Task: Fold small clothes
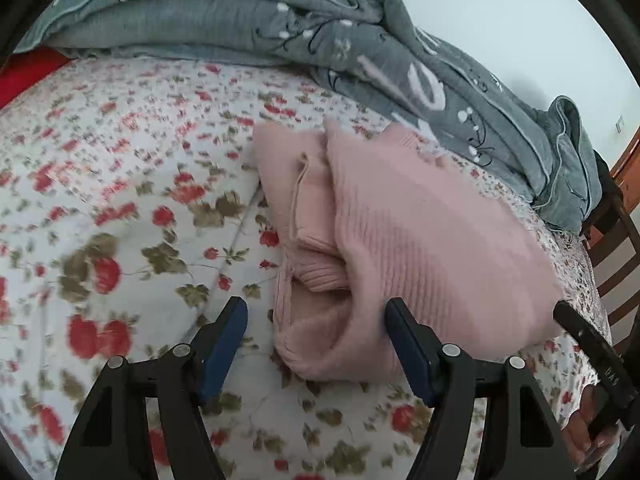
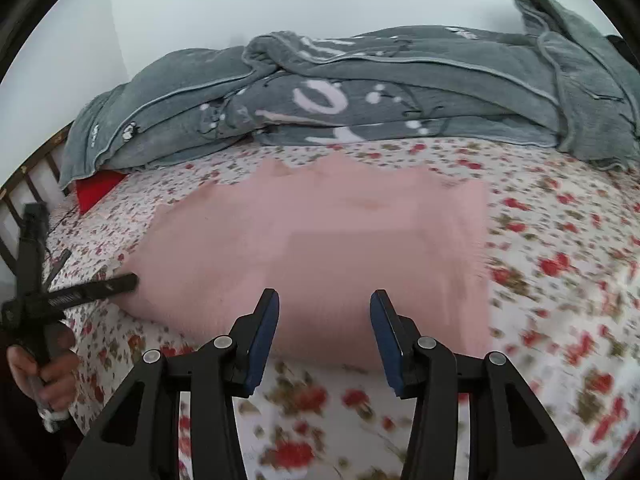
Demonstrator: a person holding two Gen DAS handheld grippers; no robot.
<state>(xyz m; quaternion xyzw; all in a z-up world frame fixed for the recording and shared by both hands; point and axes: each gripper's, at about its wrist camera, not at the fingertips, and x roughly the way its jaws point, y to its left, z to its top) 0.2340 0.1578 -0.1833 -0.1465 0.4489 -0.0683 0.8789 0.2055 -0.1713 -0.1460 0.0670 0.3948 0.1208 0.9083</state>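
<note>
Lying folded on the floral bedsheet (image 1: 120,168), the pink sweater (image 1: 400,232) is flanked by both tools: the left gripper (image 1: 316,312) is held wide open and empty at its near edge, the right gripper (image 2: 324,300) likewise open, nothing gripped.

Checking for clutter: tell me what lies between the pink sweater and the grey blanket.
Only a strip of flowered bedsheet lies between the pink sweater and the grey blanket, seen in the right wrist view.

Ribbed pink knit sweater (image 1: 420,248), floral cotton sheet (image 1: 120,200), fuzzy grey blanket (image 2: 360,92).
</note>
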